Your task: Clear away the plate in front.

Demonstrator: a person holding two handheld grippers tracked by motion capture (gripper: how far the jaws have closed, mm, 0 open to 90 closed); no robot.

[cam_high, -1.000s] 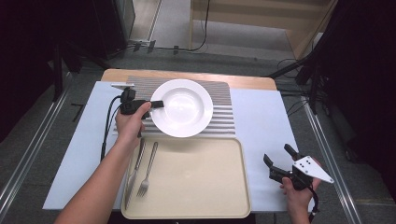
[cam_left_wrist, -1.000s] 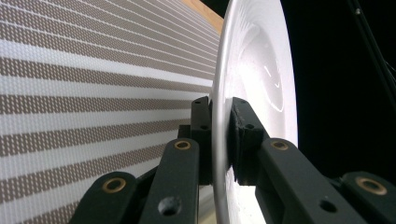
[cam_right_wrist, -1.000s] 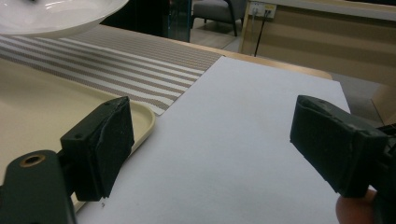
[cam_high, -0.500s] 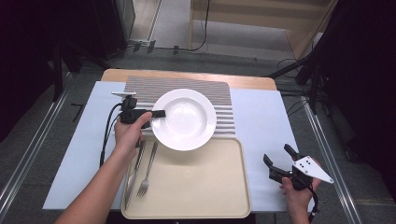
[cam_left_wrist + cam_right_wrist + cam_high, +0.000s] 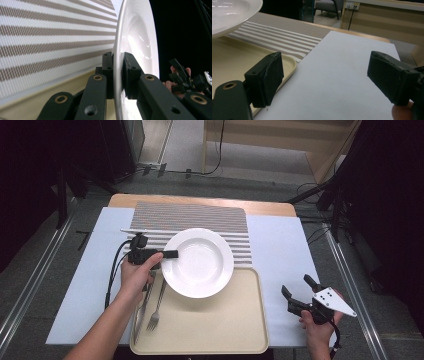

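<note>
A white plate (image 5: 200,262) hangs over the far edge of the cream tray (image 5: 220,325), partly over the striped mat (image 5: 192,217). My left gripper (image 5: 172,254) is shut on the plate's left rim; in the left gripper view the black pads (image 5: 130,72) clamp the plate (image 5: 136,37) edge-on. A fork (image 5: 157,307) and a knife (image 5: 141,312) lie on the tray's left side beside my left hand. My right gripper (image 5: 297,290) stands open at the table's right front, nothing between its jaws; its view has the fingertips (image 5: 267,77) over white sheet, with the plate (image 5: 229,12) at top left.
A pale blue-white sheet (image 5: 280,250) covers the wooden table (image 5: 200,202). A chopstick-like rod (image 5: 134,230) lies at the mat's left edge. Dark stands and cables ring the table. The tray's middle and right stand bare.
The left gripper has carried the plate toward me and to the right, from over the mat to the tray's far edge. The right gripper has stayed still and open.
</note>
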